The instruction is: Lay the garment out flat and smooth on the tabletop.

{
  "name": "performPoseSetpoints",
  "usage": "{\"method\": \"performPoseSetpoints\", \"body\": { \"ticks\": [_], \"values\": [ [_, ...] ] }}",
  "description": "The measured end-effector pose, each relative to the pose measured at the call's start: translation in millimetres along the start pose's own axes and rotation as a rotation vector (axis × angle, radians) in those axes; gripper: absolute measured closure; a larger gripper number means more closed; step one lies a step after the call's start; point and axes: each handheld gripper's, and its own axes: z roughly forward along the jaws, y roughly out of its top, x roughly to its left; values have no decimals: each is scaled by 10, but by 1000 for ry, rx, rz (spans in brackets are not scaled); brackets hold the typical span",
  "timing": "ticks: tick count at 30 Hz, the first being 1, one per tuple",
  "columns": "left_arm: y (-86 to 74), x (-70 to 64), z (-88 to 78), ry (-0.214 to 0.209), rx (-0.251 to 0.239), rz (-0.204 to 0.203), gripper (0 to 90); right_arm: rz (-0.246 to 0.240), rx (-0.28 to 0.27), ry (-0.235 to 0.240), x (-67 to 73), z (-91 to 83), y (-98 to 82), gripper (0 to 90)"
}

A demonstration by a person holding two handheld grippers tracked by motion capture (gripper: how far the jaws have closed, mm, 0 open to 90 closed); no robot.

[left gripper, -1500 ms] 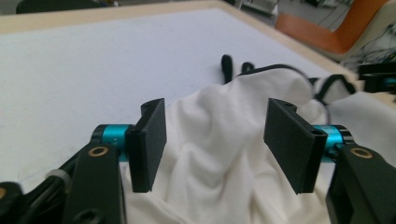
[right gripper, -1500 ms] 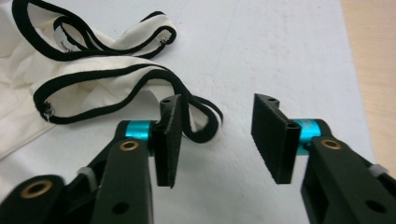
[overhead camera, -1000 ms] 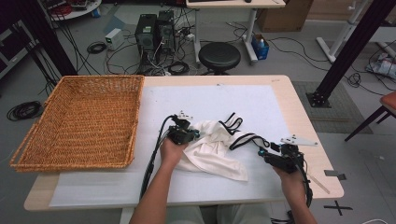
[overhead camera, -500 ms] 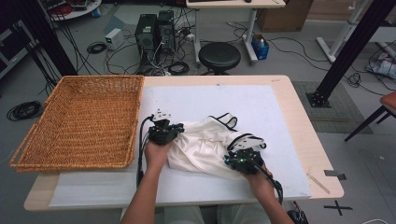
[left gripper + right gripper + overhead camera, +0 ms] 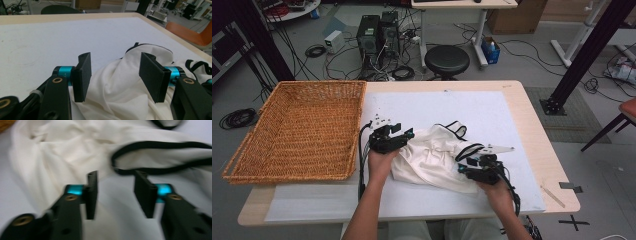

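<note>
Both claws have just opened, jaws apart over one bunched white garment (image 5: 434, 157) mid-counter: left claw (image 5: 115, 75), right claw (image 5: 116, 195), seemingly gripping nothing; one basket (image 5: 297, 130) at the left edge.

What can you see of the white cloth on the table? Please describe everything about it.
The white cloth is a cream, soft-looking fabric with black trim or straps at its far edge. It lies crumpled in a loose heap on the white table cover, right of the basket. Folds lie between the left gripper's open jaws.

L gripper (image 5: 408, 135) & R gripper (image 5: 460, 169) jaws just opened, apart.
</note>
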Motion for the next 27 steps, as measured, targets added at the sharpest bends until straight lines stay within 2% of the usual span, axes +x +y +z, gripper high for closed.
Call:
{"method": "performPoseSetpoints", "body": {
  "ticks": [1,2,3,4,5,6,8,11,14,15,18,20,21,24,25,26,27],
  "values": [
    [0,-7,5,-7,0,4,418,-48,36,-9,72,78,5,529],
    [1,-15,8,-9,3,9,408,-112,51,-48,140,135,-6,611],
    [1,-22,9,-12,4,11,403,-163,42,-68,176,132,-14,786],
    [3,-24,7,-16,3,12,402,-165,49,-74,173,123,-13,886],
    [5,-26,6,-17,2,10,391,-168,57,-73,150,102,-16,900],
    [8,-25,2,-19,3,10,388,-164,63,-60,114,79,-19,900],
    [16,-32,-8,-19,4,2,388,-171,65,-87,51,-13,-51,900],
    [45,-46,-31,-20,6,10,388,-117,10,-105,-132,-243,-165,900],
    [66,-55,-35,-20,11,16,388,-77,-21,-139,-325,-490,-324,900],
    [65,-55,-24,-17,13,19,388,-51,-27,-148,-385,-567,-374,900],
    [48,-55,60,-11,50,27,389,9,-69,-175,-539,-755,-479,900],
    [34,-57,167,-2,90,41,388,45,-90,-154,-590,-812,-492,900],
    [23,-61,231,4,120,53,388,44,-99,-144,-590,-813,-482,900],
    [-43,-75,448,4,242,70,375,49,-114,-110,-522,-724,-412,751],
    [-72,-82,504,3,286,76,376,54,-115,-97,-493,-675,-386,731],
    [-99,-92,535,-3,321,85,438,55,-117,-86,-457,-621,-361,674],
    [-120,-103,545,-12,345,90,636,59,-114,-72,-416,-559,-329,642]
  ]
}}
